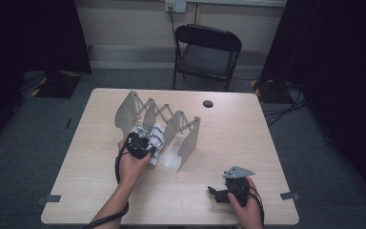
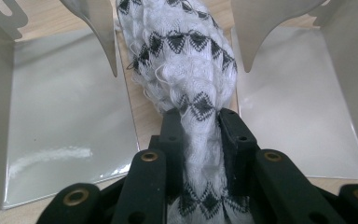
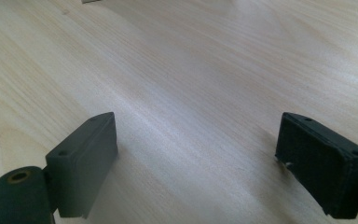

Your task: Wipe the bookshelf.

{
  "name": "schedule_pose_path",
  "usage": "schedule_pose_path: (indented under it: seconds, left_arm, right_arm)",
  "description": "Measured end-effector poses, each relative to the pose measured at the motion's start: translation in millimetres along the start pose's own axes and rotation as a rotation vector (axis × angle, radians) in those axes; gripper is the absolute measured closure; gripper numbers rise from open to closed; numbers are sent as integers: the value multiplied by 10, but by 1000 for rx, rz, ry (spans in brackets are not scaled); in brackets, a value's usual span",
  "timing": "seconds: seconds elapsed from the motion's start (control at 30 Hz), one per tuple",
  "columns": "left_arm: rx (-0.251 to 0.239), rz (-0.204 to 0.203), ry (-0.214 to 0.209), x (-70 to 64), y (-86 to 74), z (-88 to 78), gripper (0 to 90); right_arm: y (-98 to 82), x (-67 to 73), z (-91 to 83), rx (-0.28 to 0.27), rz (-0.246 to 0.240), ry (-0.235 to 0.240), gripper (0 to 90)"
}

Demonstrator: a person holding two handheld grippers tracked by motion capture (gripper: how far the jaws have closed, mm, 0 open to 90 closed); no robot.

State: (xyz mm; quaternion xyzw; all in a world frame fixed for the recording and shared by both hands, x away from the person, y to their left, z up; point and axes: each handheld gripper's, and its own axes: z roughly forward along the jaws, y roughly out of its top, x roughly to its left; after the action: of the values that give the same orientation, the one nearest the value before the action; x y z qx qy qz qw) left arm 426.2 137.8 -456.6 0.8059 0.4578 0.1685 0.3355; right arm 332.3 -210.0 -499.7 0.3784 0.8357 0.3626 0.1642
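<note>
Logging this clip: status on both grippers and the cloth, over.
Left gripper shut on patterned cloth, cloth between two rack dividers. Right gripper open, over bare table. Nothing in the way.

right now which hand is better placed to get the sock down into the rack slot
Left. The left gripper is already shut on the patterned sock, right between two grey dividers of the rack. The right gripper sits open, low over bare table, away from the rack.
</note>
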Motion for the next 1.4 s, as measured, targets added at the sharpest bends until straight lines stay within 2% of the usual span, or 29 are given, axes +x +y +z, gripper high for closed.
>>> schedule_pose_path:
  seconds: [0.13,0.2,0.27,0.4,0.53,0.63,0.77,0.9,1.0,1.07,1.13,1.4]
  left_arm:
    - [-24,1,1,-15,76,-82,737]
    - [-22,15,1,2,131,-148,737]
    - [-50,3,2,2,192,-194,737]
    - [-81,21,16,15,355,-321,737]
    - [-103,45,32,16,509,-367,737]
    - [-108,36,37,17,570,-339,737]
    - [-90,20,51,29,559,-256,737]
    - [-77,-6,62,56,476,-157,737]
    - [-56,-18,57,82,412,-90,737]
    - [-60,-31,53,85,382,-59,737]
    - [-51,-22,53,81,359,-33,737]
    - [-15,-29,43,85,248,62,737]
  right_arm:
    - [2,0,0,2,1,0,119]
    - [2,0,0,3,0,1,118]
    - [3,0,1,2,0,0,119]
    - [6,-1,5,2,-1,2,118]
    - [6,-1,6,2,-1,2,118]
    - [7,-1,6,2,-1,2,118]
    - [9,-1,8,2,-1,3,118]
    - [9,-2,9,1,-3,3,118]
    - [10,-3,10,1,-4,3,118]
    - [11,-4,12,0,-7,6,117]
    - [13,-3,12,3,-5,7,117]
    - [14,-2,13,3,-6,8,117]
